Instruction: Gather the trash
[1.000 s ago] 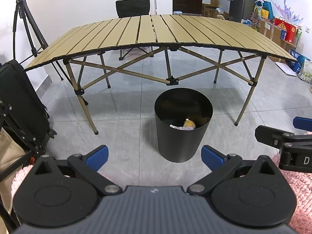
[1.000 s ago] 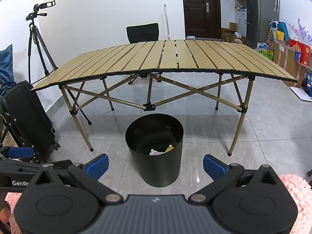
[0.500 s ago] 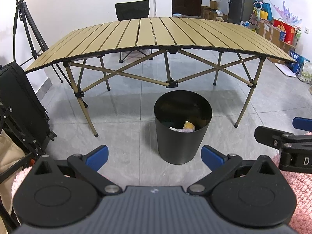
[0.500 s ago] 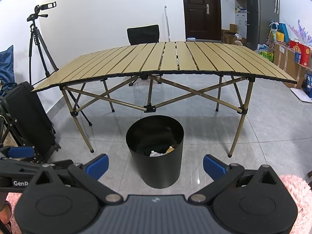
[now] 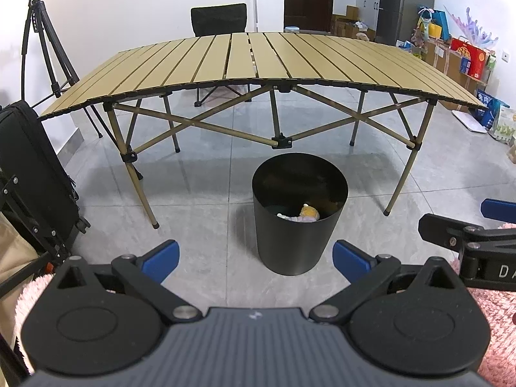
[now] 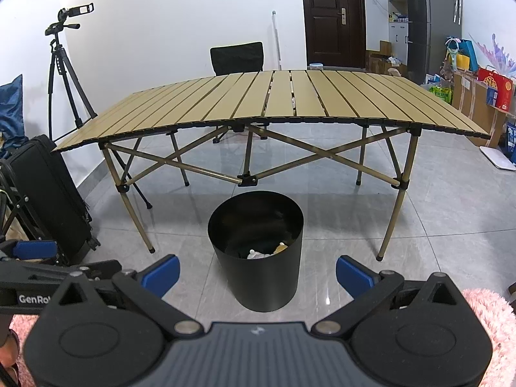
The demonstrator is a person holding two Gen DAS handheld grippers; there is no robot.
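Observation:
A black round trash bin [image 5: 298, 245] stands on the grey tile floor in front of a slatted folding table [image 5: 258, 61]. Trash [image 5: 303, 214], white and yellow, lies at the bin's bottom. The bin also shows in the right wrist view [image 6: 258, 274], with the trash [image 6: 264, 251] inside. My left gripper [image 5: 256, 259] is open and empty, held back from the bin. My right gripper [image 6: 257, 272] is open and empty, also short of the bin. Each gripper shows at the edge of the other's view. The table top [image 6: 283, 103] carries nothing that I can see.
A black case [image 5: 32, 174] on a folding stand is at the left. A camera tripod [image 6: 64, 74] stands by the wall. A black chair [image 6: 237, 58] is behind the table. Boxes and bags [image 5: 464, 58] line the right wall. A dark door [image 6: 332, 16] is at the back.
Both views have drifted slightly back and up from the bin and table. Both grippers stay open and empty.

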